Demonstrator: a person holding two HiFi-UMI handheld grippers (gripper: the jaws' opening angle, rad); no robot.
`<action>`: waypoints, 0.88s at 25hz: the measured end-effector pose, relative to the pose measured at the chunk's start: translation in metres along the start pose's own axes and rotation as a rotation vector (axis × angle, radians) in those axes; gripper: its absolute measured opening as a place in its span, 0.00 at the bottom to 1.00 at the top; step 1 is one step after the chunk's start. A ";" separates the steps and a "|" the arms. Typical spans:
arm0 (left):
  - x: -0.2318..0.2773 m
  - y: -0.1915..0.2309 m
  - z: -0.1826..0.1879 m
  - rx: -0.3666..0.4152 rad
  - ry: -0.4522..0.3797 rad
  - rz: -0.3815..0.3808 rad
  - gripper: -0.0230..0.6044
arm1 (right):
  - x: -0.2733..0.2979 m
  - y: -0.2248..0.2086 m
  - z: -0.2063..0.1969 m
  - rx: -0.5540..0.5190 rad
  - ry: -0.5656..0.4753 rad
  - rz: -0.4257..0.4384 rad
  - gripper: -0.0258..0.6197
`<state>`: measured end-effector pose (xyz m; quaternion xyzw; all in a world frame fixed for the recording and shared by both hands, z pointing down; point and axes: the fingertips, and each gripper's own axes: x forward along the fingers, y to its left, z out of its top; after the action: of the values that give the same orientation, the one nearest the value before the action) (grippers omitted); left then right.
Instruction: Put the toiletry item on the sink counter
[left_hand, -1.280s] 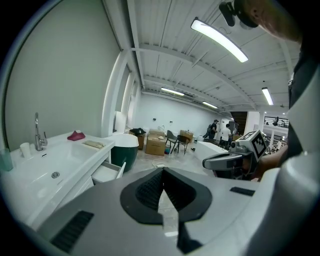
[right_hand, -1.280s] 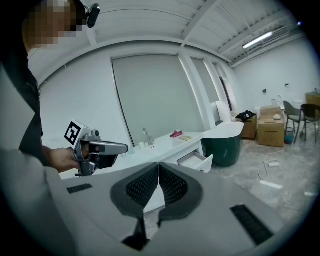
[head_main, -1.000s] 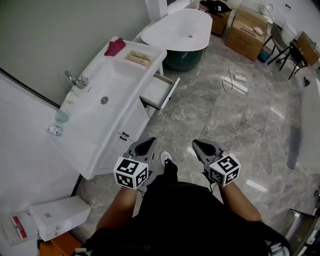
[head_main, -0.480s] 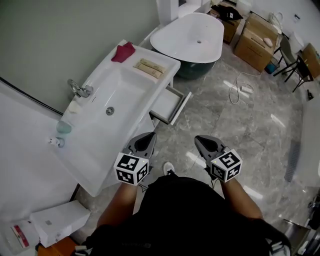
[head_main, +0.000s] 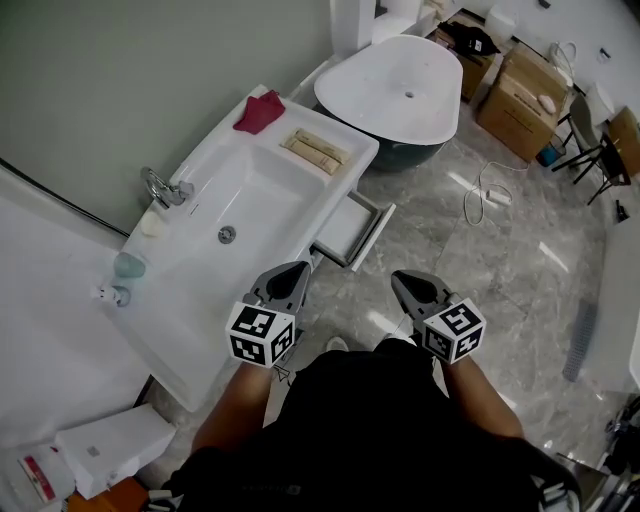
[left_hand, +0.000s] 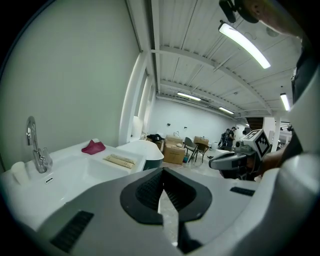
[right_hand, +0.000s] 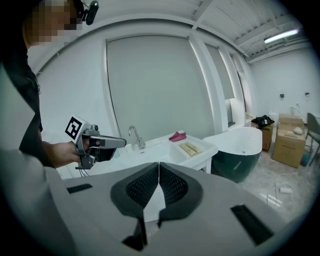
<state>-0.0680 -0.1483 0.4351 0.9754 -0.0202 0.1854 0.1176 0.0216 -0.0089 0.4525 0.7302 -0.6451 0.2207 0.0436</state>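
Note:
The white sink counter (head_main: 200, 300) runs along the left wall. Two beige toiletry tubes (head_main: 316, 150) lie on its far end beside a red cloth (head_main: 258, 112). Both also show in the left gripper view, tubes (left_hand: 120, 160) and cloth (left_hand: 93, 147), and in the right gripper view as tubes (right_hand: 190, 148). My left gripper (head_main: 297, 270) hovers by the counter's front edge, shut and empty. My right gripper (head_main: 398, 277) is over the floor beside it, shut with nothing in it. Neither touches the tubes.
An open drawer (head_main: 355, 230) juts out from under the counter's far end. The faucet (head_main: 163, 187), a teal cup (head_main: 128, 265) and a small bottle (head_main: 108, 295) stand along the wall side. A white bathtub (head_main: 392, 90) and cardboard boxes (head_main: 525, 90) lie beyond. White boxes (head_main: 110, 445) sit on the floor at lower left.
The person has moved along the counter, so sink, drawer and bathtub have slid right and down in the head view. Both grippers stay shut, side by side.

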 end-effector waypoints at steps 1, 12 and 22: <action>0.002 0.004 -0.001 -0.006 0.004 0.004 0.04 | 0.005 -0.002 0.004 -0.005 -0.002 0.005 0.04; 0.018 0.051 0.007 -0.049 0.003 0.119 0.04 | 0.072 -0.032 0.037 -0.057 0.013 0.115 0.04; 0.061 0.091 0.024 -0.126 0.005 0.290 0.04 | 0.157 -0.086 0.074 -0.165 0.084 0.280 0.04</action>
<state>-0.0103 -0.2425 0.4560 0.9525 -0.1723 0.2013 0.1503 0.1354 -0.1658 0.4646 0.6173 -0.7540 0.2014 0.0993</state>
